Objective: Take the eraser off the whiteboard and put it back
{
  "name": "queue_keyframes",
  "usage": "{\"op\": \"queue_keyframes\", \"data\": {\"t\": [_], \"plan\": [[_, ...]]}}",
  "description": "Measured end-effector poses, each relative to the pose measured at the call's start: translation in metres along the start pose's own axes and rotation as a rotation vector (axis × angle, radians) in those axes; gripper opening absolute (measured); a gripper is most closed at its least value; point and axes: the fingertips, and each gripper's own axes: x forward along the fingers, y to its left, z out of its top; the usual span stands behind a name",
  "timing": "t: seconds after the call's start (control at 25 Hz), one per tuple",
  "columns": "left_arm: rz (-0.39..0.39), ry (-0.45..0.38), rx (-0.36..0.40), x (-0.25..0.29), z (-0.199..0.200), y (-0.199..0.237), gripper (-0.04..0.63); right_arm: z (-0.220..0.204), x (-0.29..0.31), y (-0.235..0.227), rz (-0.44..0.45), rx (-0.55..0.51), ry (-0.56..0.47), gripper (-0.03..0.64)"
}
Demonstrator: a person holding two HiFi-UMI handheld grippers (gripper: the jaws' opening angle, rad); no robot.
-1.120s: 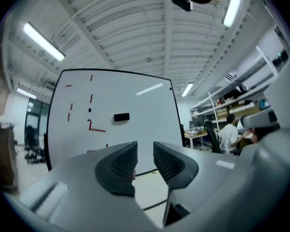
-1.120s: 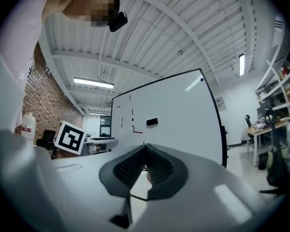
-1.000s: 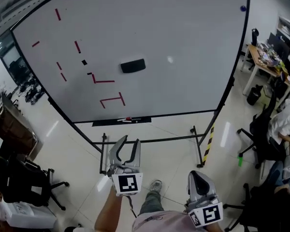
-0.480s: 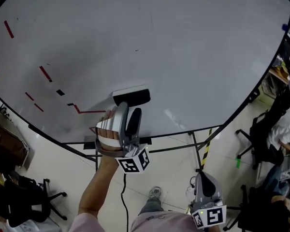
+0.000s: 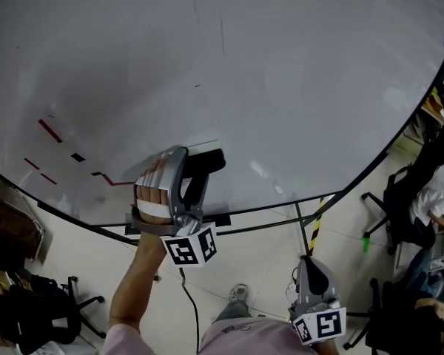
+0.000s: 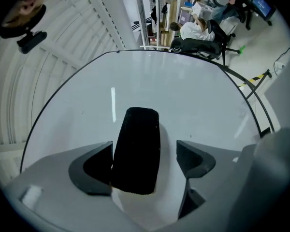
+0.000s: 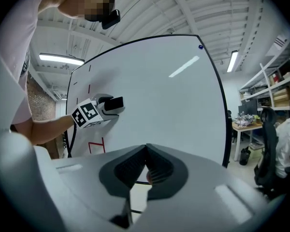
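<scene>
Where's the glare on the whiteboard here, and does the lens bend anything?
Head view: the wide lens bows the whiteboard into an arc; a faint bright patch sits right of the eraser. Left gripper view: a thin white glare streak up-left of the eraser, which reads flat black. Right gripper view: a slanted reflected streak on the whiteboard, and a bright ceiling light.

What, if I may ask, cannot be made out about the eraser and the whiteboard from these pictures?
- Back of the eraser, so whether it touches the whiteboard: left gripper view, hidden by its own body.
- Left end of the eraser: head view, covered by the left gripper.
- The red marks: head view, some cut off at the left edge.
- Items on the desk: right gripper view, too small.
</scene>
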Motion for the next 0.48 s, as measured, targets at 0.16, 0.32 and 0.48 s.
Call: {"op": "queue_keyframes", "data": {"t": [0.16,0.32,0.48], "plan": [[-0.040,-0.031,-0.017,0.000,0.002,0.004,0.355,-0.001,-0.001,0.001,0.002,0.003,0.000,0.000],[0.043,-0.101,0.021,-0.014,0.012,0.008,0.295,0.001,-0.009,0.002,-0.003,-0.003,-0.010,0.000],[0.178,-0.182,0.050,-0.048,0.039,0.025,0.295,0.006,-0.032,0.004,-0.003,-0.012,-0.032,0.000]]}}
